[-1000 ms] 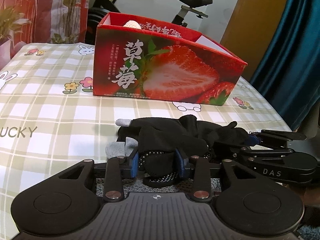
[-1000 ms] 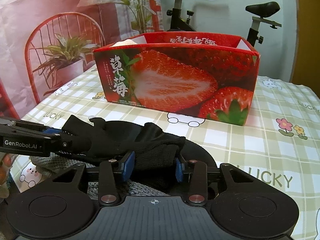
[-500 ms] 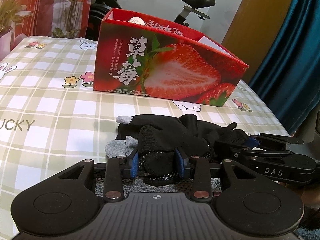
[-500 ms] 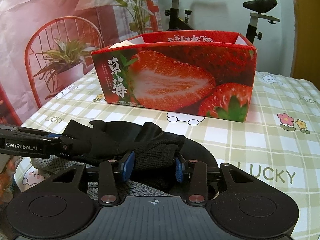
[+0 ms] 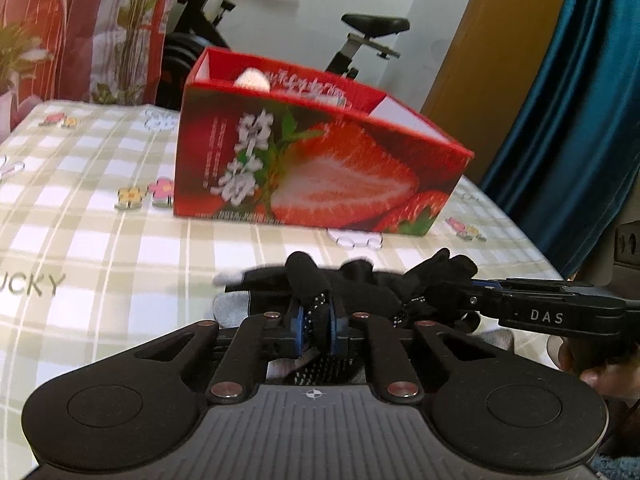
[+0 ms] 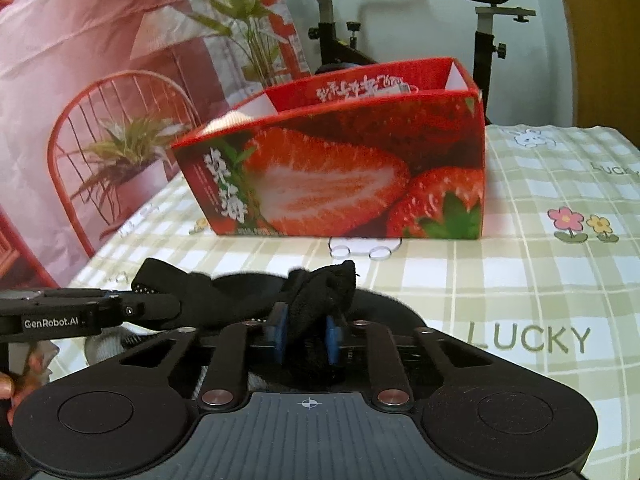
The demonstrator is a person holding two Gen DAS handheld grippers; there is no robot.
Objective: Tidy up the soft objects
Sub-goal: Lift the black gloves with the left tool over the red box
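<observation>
A pair of black knit gloves (image 5: 360, 284) with white grip dots lies bunched at the near table edge, and it also shows in the right wrist view (image 6: 248, 292). My left gripper (image 5: 315, 326) is shut on one end of the gloves. My right gripper (image 6: 306, 330) is shut on the other end. Each gripper shows in the other's view, the right one (image 5: 464, 300) and the left one (image 6: 156, 310). A red strawberry box (image 5: 312, 160), open on top, stands behind the gloves with a white soft thing (image 5: 252, 79) inside. The box shows too in the right wrist view (image 6: 340, 168).
A grey-white cloth (image 5: 228, 308) lies under the gloves. The table carries a green checked cloth (image 5: 100, 240). An exercise bike (image 5: 352, 44) stands behind the table. A blue curtain (image 5: 568, 100) hangs at the right. A red chair and plant print (image 6: 120, 152) is at the left.
Both grippers have closed tighter on the gloves, bunching them up. The views have risen a little, and the gloves are gathered higher off the cloth.
</observation>
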